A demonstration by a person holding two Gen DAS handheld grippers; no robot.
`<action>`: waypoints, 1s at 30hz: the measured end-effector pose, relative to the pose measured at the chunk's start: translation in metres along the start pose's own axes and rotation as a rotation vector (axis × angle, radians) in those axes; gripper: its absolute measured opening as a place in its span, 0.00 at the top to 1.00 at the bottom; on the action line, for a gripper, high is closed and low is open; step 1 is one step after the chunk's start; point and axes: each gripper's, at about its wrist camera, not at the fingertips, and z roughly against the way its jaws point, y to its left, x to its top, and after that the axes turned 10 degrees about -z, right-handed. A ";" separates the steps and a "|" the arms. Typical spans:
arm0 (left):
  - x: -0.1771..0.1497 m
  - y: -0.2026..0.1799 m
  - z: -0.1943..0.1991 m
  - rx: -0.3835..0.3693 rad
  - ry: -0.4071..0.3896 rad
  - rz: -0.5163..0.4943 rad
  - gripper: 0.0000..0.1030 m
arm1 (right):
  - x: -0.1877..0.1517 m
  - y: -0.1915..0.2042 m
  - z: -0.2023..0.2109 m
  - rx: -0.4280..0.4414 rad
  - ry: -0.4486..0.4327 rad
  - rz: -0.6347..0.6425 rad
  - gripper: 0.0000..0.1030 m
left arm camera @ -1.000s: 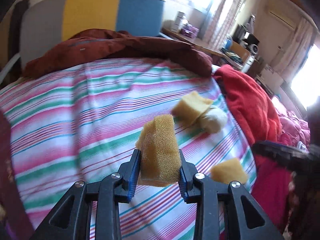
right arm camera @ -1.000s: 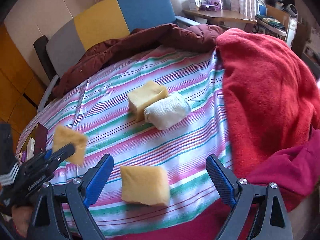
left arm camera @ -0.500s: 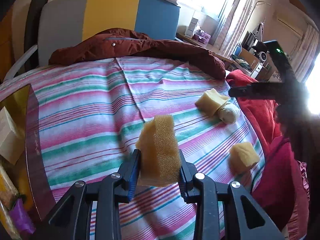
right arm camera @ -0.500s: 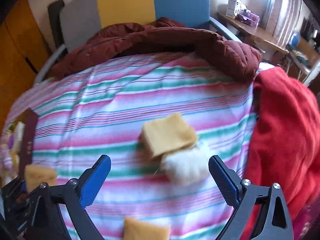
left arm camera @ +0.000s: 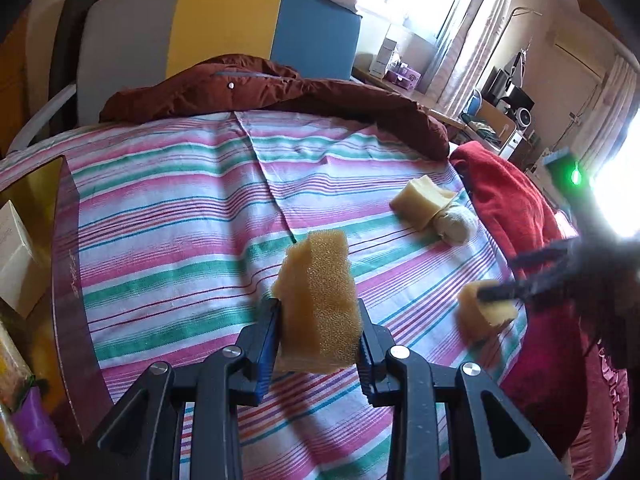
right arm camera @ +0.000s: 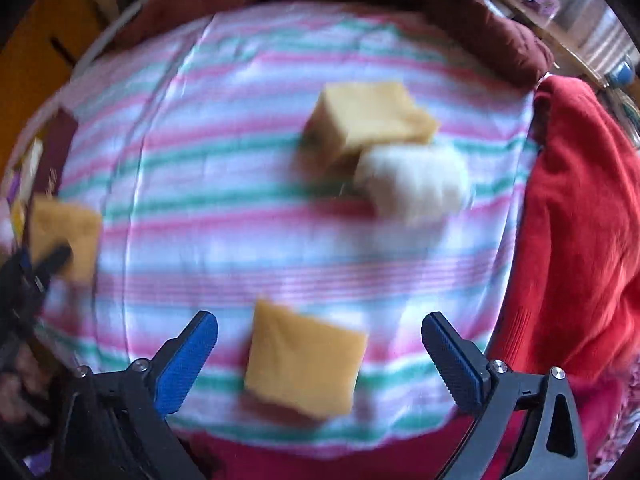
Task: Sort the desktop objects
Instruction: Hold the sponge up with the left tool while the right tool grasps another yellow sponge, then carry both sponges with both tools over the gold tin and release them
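My left gripper (left arm camera: 318, 320) is shut on a yellow sponge (left arm camera: 318, 300), held upright above the striped cloth (left arm camera: 168, 216); the same sponge (right arm camera: 66, 232) shows at the left edge of the right wrist view. My right gripper (right arm camera: 320, 338) points down over a second yellow sponge (right arm camera: 304, 364) lying near the cloth's front edge. Its jaws are opening wide, the sponge lies between them and the pads do not touch it. From the left wrist this sponge (left arm camera: 486, 312) is partly behind the blurred right gripper (left arm camera: 520, 276). A third yellow sponge (right arm camera: 368, 120) touches a white rolled cloth (right arm camera: 412, 184).
A red blanket (right arm camera: 580, 220) lies along the right side and a dark brown jacket (left arm camera: 260, 88) along the far edge. Boxes (left arm camera: 16, 256) and a dark maroon board (left arm camera: 68, 280) stand at the left. A grey, yellow and blue headboard (left arm camera: 224, 28) is behind.
The right gripper has tipped downward and come over the front sponge, with its jaws wider. The left gripper has shifted sideways with its sponge, so the boxes at the left have come into view.
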 end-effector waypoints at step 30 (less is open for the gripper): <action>-0.027 0.072 0.104 0.218 -0.153 0.162 0.67 | -0.031 0.150 0.050 0.262 -0.293 0.175 0.42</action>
